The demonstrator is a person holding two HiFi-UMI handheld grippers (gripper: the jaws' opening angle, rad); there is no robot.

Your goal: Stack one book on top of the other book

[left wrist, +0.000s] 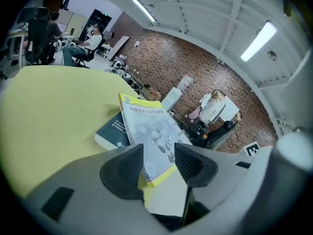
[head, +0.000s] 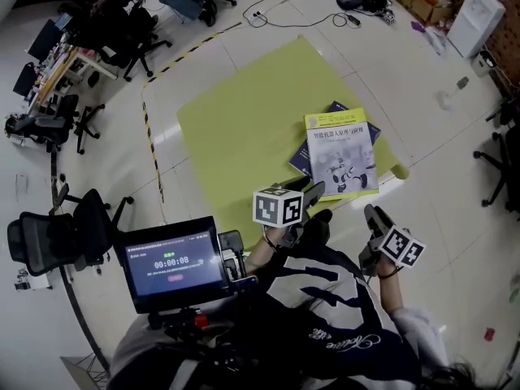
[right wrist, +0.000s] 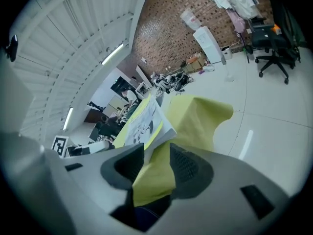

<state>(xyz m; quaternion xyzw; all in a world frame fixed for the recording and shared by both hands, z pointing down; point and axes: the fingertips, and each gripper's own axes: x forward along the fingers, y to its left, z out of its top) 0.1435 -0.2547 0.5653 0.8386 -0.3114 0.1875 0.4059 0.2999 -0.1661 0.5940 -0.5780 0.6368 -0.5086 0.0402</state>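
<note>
A grey-and-yellow book (head: 341, 154) lies on top of a dark blue book (head: 302, 159) on a yellow-green mat (head: 244, 112) on the floor. My left gripper (head: 313, 192) is at the top book's near edge. In the left gripper view its jaws (left wrist: 159, 163) stand open, with the near corner of the top book (left wrist: 151, 131) showing between them untouched and the blue book (left wrist: 113, 131) sticking out at its left. My right gripper (head: 372, 216) hovers off the near right corner. Its jaws (right wrist: 156, 163) are open over the mat (right wrist: 195, 116), the top book (right wrist: 144, 121) just ahead.
A screen on a stand (head: 175, 262) is close at my left, with an office chair (head: 57, 238) beside it. Desks, chairs and seated people fill the far left. A black-and-yellow tape line (head: 150, 136) runs beside the mat. A white box (head: 475, 10) and cables lie far right.
</note>
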